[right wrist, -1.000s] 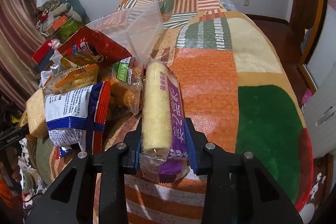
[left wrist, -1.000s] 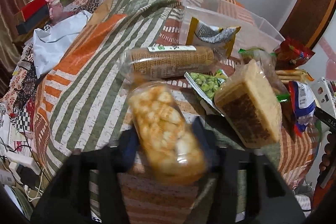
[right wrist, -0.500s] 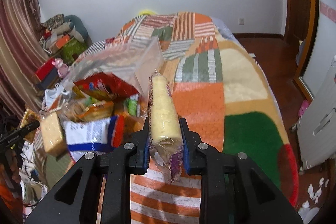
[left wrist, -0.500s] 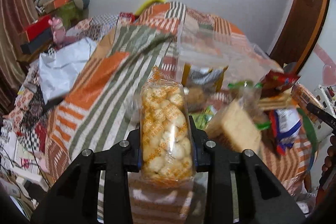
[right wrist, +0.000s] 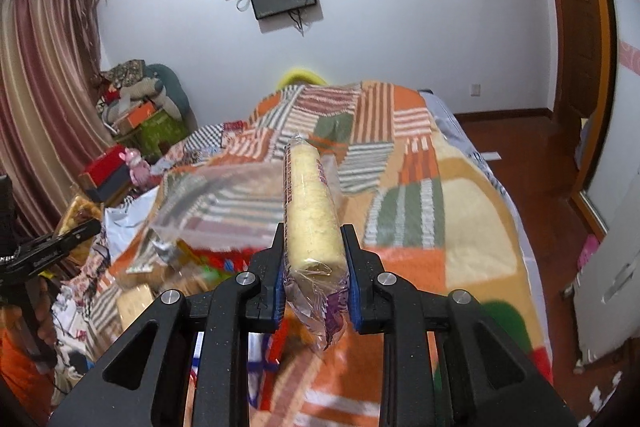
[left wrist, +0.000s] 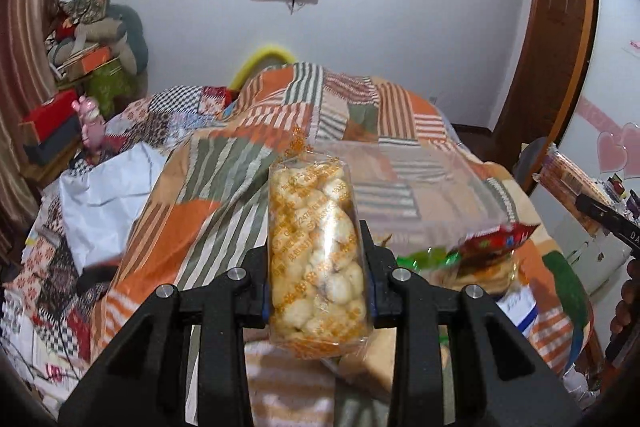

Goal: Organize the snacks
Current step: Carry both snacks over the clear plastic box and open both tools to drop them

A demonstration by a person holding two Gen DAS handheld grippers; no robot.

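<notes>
In the left wrist view, a clear crinkled packet of puffed snacks [left wrist: 318, 251], printed with orange lettering and filled with pale, knobbly golden pieces, is clamped upright at the lower centre of the frame by the left gripper [left wrist: 318, 293], whose black jaws with blue pads are closed on its sides. Behind it, in the middle right of the frame, a transparent plastic bin [left wrist: 416, 187] with thin glossy walls is seen on the patchwork blanket [left wrist: 192, 195], a woven cover of orange, green and striped squares. A heap of shiny foil and film snack bags [left wrist: 492, 247] is blurred at the lower right.

In the right wrist view, a long cylindrical roll of pale yellow biscuits [right wrist: 310, 211], wrapped in clear film with purple print and a crimped loose end, is gripped near its lower end by the right gripper [right wrist: 314, 275], its jaws pressed shut against the wrapper. The roll is held above the blanket at the frame's centre. At the far left edge, the other black gripper is partly seen.
</notes>
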